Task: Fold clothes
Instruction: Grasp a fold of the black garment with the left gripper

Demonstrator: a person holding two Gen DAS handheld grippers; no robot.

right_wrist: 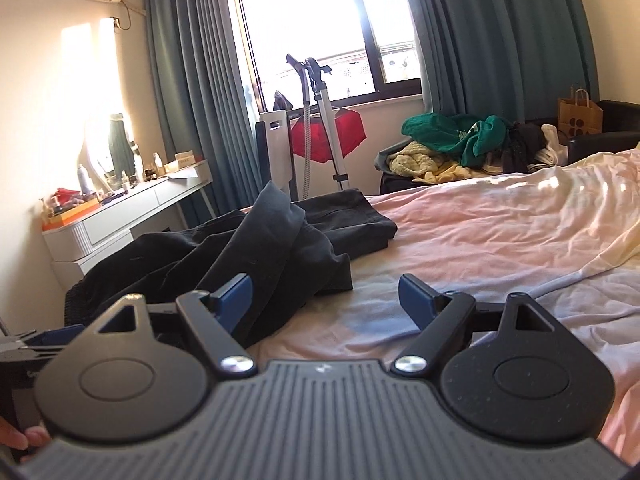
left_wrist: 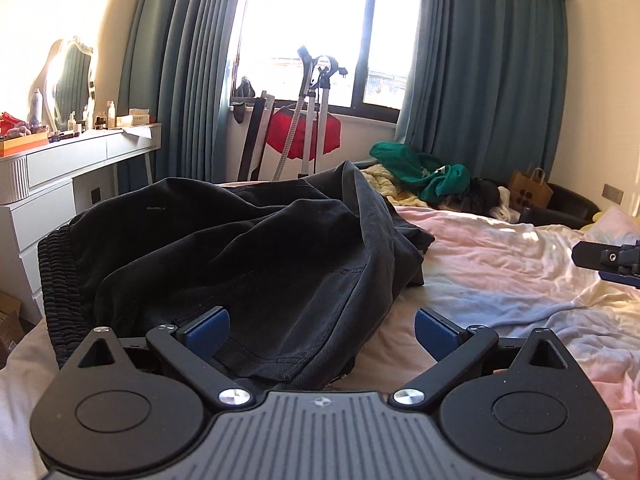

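A dark grey pair of trousers point(left_wrist: 240, 248) lies crumpled on the pink bedsheet point(left_wrist: 500, 264), its ribbed waistband point(left_wrist: 60, 280) at the left. My left gripper point(left_wrist: 322, 328) stands open right at the garment's near edge, with cloth lying between its blue pads but not pinched. In the right wrist view the same trousers point(right_wrist: 260, 248) lie ahead and to the left. My right gripper point(right_wrist: 326, 300) is open over bare sheet point(right_wrist: 480, 240), its left fingertip beside a fold of the cloth. The right gripper's tip point(left_wrist: 608, 264) shows at the right edge of the left wrist view.
A heap of green and yellow clothes point(left_wrist: 424, 172) sits on a dark chair past the bed. A white dressing table point(left_wrist: 80, 160) with a mirror and bottles stands on the left. A garment steamer point(left_wrist: 316, 120) and red cloth stand by the window. A paper bag point(right_wrist: 580, 116) is at the far right.
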